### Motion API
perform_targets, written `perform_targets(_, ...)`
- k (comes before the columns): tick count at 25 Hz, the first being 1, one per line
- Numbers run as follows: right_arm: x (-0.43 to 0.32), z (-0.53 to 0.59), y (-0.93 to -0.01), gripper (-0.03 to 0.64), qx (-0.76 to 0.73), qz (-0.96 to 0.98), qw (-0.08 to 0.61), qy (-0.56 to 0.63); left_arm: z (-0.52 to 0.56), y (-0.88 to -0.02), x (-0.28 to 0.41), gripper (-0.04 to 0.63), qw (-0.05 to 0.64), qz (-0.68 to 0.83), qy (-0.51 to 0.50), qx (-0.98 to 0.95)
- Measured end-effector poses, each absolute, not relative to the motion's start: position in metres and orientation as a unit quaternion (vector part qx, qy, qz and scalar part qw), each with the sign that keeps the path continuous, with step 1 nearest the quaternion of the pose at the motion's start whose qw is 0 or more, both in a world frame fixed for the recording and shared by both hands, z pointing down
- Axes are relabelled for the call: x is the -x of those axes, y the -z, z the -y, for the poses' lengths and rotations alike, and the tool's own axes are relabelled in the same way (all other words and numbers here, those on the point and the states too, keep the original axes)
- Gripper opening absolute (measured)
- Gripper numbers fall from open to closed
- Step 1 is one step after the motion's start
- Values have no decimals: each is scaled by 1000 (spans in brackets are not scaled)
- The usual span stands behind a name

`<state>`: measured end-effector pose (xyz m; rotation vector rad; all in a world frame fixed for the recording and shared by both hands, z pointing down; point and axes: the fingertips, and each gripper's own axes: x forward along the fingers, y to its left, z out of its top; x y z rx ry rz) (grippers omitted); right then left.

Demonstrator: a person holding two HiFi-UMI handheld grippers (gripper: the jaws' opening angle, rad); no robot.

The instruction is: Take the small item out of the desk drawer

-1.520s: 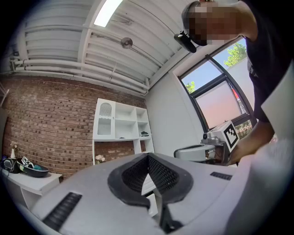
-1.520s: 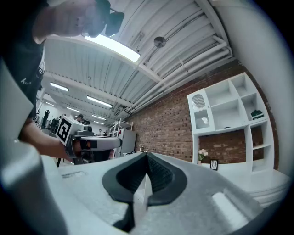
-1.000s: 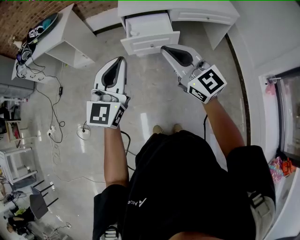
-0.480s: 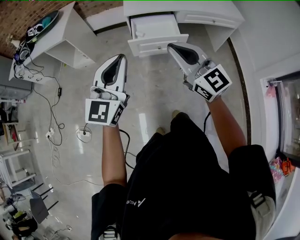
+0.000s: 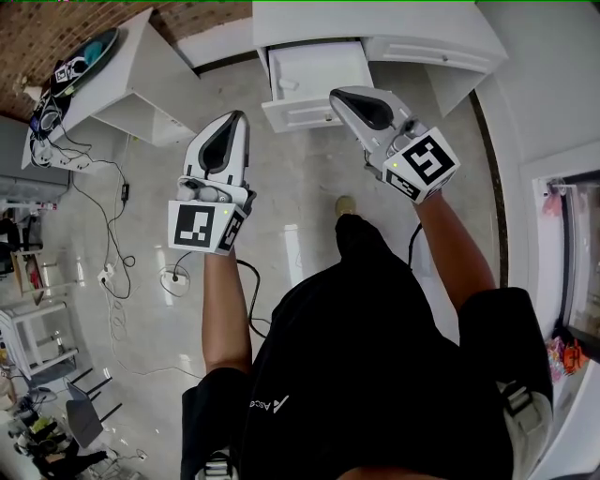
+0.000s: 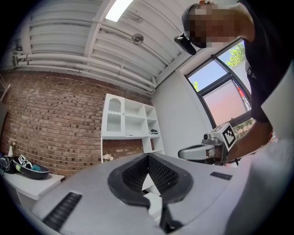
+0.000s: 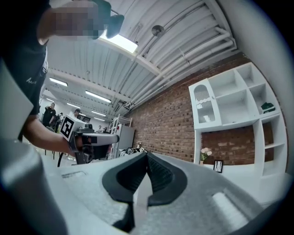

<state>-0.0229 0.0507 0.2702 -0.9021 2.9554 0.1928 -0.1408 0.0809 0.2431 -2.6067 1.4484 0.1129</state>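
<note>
The white desk (image 5: pixel 375 21) runs along the top of the head view, with its left drawer (image 5: pixel 309 111) pulled open. A small pale item (image 5: pixel 287 85) lies inside near the drawer's left wall. My right gripper (image 5: pixel 336 94) is shut and empty, its tip at the right end of the drawer front. Out over the floor below and left of the drawer, my left gripper (image 5: pixel 239 116) is also shut and empty. Each gripper view looks level across the room, so the left gripper (image 6: pixel 148 157) and the right gripper (image 7: pixel 147 153) show closed jaws and no drawer.
A white side table (image 5: pixel 141 66) with a dark shoe-like object (image 5: pixel 89 49) stands left of the desk. Cables and a power strip (image 5: pixel 105 274) trail over the floor at left. A white wall and window (image 5: pixel 572 234) close the right side. My foot (image 5: pixel 345 204) is below the drawer.
I have stepped nearer the desk. The drawer has shifted right in the head view, and the right gripper's tip now reaches the drawer front. Both grippers stay shut.
</note>
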Motion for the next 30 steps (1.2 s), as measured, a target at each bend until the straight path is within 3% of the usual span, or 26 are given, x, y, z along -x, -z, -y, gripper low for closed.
perform_targets(16,23,208,-356,3,225,-967,-110,-34,155,-267,113,0,70,-526,-21,848)
perform_targets(30,100,307,-525,89,166,-938,-305,10,249,-326,157,0,44,-529,-22,847)
